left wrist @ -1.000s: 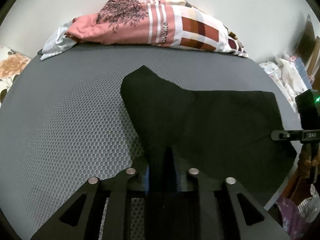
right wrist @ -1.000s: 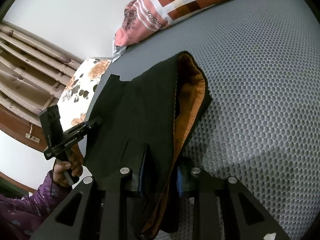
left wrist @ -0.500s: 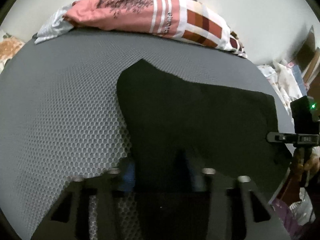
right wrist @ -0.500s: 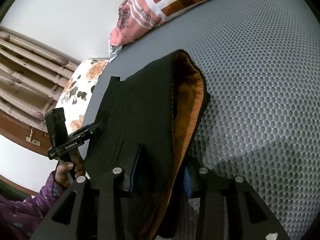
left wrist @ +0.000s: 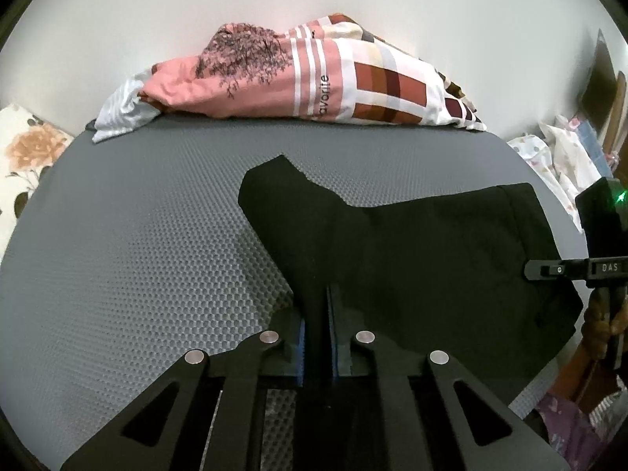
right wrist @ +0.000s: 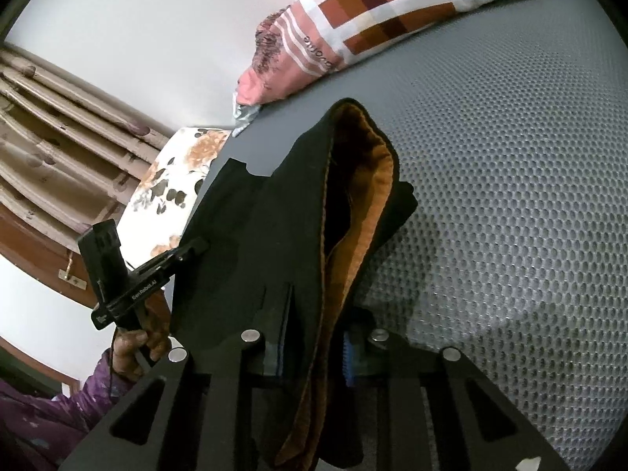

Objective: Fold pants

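The black pants (left wrist: 412, 259) lie on the grey mat (left wrist: 137, 259), in front of the patterned quilt (left wrist: 314, 82). Both tools grip them: the left tool (left wrist: 316, 329), just narrowed, pinches one edge; the right tool (right wrist: 314, 345) clamps the orange-lined waistband. The next move probably calls for lifting both ends together and folding.

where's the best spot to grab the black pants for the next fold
Judging by their pose, take the black fabric pants at the near edge, coming from the near side of the grey honeycomb mat. The left gripper and right gripper already pinch there; the orange-lined waistband gapes open, a bulkier hold.
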A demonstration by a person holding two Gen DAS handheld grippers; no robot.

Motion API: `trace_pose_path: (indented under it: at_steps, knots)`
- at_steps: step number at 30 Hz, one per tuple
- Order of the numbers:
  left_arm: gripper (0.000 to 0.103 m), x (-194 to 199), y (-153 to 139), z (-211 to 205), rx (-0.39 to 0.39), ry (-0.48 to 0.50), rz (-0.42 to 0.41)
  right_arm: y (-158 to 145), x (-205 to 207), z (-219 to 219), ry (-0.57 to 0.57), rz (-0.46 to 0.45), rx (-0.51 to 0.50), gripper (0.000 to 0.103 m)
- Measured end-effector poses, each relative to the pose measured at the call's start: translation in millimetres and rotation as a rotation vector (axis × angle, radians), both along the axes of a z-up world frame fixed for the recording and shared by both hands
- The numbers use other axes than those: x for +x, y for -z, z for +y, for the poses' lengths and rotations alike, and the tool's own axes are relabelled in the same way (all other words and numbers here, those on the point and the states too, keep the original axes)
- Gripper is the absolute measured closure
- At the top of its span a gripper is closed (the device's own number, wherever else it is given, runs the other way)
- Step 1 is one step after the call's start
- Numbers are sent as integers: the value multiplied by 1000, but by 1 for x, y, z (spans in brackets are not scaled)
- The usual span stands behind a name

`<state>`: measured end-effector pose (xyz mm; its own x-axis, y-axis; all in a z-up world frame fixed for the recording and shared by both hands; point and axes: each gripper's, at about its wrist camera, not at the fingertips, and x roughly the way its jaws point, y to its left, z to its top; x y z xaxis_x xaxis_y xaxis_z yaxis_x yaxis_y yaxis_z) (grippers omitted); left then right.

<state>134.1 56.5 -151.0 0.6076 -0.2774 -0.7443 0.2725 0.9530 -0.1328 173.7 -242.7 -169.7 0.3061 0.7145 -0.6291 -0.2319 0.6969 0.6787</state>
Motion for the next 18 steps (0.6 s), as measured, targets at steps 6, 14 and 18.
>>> trace_pose_path:
  at_steps: [6, 14, 18]
  knots:
    - [94, -2, -2, 5, 1, -8, 3, -2, 0, 8, -6, -3, 2, 84]
    - [93, 10, 15, 31, -165, -22, 114, 5, -1, 9, -9, 11, -18, 84]
    - [75, 22, 29, 51, -265, -49, 211, 7, 1, 7, -11, 17, -14, 84]
